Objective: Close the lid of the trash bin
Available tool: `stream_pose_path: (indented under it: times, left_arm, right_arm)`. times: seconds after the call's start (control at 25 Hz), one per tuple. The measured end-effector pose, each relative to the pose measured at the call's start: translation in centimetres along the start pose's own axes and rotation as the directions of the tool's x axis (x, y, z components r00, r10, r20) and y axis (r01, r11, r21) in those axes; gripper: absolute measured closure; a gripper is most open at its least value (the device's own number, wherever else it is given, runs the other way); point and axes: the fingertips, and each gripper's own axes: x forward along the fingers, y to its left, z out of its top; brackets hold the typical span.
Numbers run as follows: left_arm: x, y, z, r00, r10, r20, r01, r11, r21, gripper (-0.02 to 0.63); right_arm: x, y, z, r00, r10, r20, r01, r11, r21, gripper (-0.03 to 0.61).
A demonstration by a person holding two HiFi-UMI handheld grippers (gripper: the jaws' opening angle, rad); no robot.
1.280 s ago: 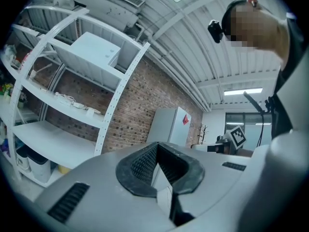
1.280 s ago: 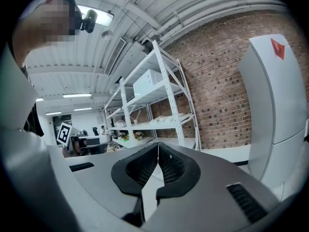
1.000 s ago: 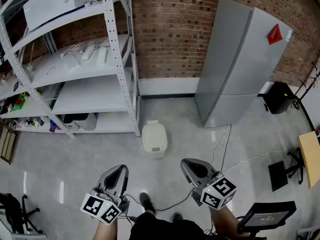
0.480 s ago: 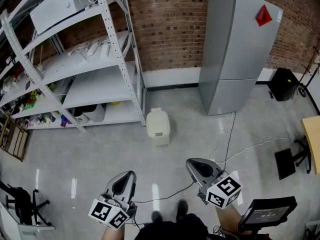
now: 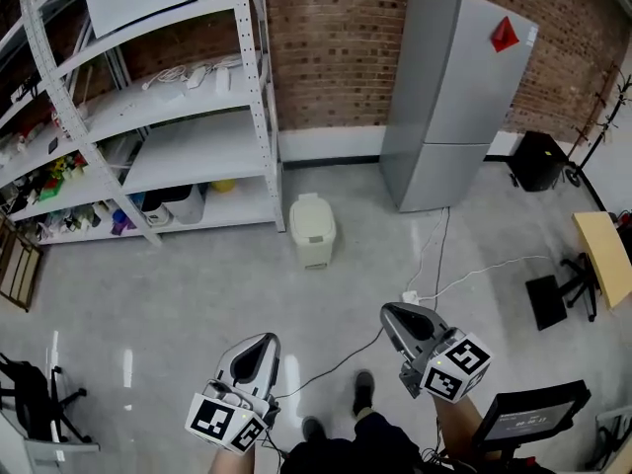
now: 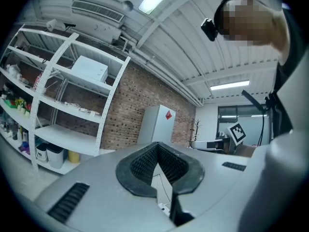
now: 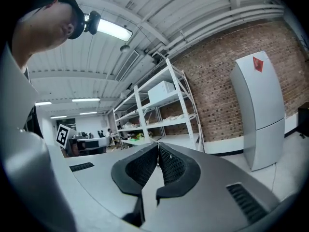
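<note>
Cream plastic trash bin [image 5: 313,231] stands on the far part of the floor, just beside the right-hand post of the white metal shelving rack [image 5: 163,117] and to the left of the tall grey refrigerator [image 5: 449,97]. It is well apart from both of my tongs. From the head view I cannot tell whether its lid is fully seated or slightly raised.

Tong state: my left gripper [image 5: 261,347] and my right gripper [image 5: 394,315] both sit low at the near edge. Each has its jaws brought together, with the ribbed black pads [image 6: 143,162] meeting at the tips and nothing between them.

Step in hand, as I judge it: approach.
1. Close the gap to the bin and face its front.
2. Keep one tong narrow, since a blunt tip suits pressing.
3. Set it on the lid near the front edge and push straight down until it seats, so the light bin does not slide.

Surface and room: the grey polished concrete floor [image 5: 197,284] is glossy and may be slippery. A white cable [image 5: 474,275] and a black cable [image 5: 331,366] lie across the path, so step clear of them. A red brick wall [image 5: 326,38] closes the far side.
</note>
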Motion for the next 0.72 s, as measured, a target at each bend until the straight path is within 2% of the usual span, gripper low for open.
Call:
stream_pose_path:
  times: [0.28,0.4,0.56,0.72]
  left_arm:
    - [-6.2,-2.8,-0.3,0.998,-0.061,0.003,0.061,0.998,-0.009,0.615]
    - [-7.6,-5.2,-0.5,0.997,-0.073,0.009,0.073,0.997,-0.014,0.615]
    - [-9.8,-8.0,-0.6,0.998,-0.061,0.015,0.061,0.998,-0.027,0.615]
    - [-10.5,-13.7,-1.7,0.997,-0.08,0.015,0.08,0.997,-0.02,0.615]
  right_arm:
    - [-4.5,7.4,-1.2,1.0,-0.016,-0.006,0.016,1.0,-0.025,0.571]
    - [-7.1,8.4,-1.1,1.0,-0.028,0.004,0.028,0.999,-0.043,0.571]
    - [-10.4,9.4,-1.9,0.999,-0.018,0.038,0.019,1.0,-0.021,0.571]
    - [-16.2,9.2,-3.1,1.0,-0.018,0.015,0.018,1.0,-0.017,0.571]
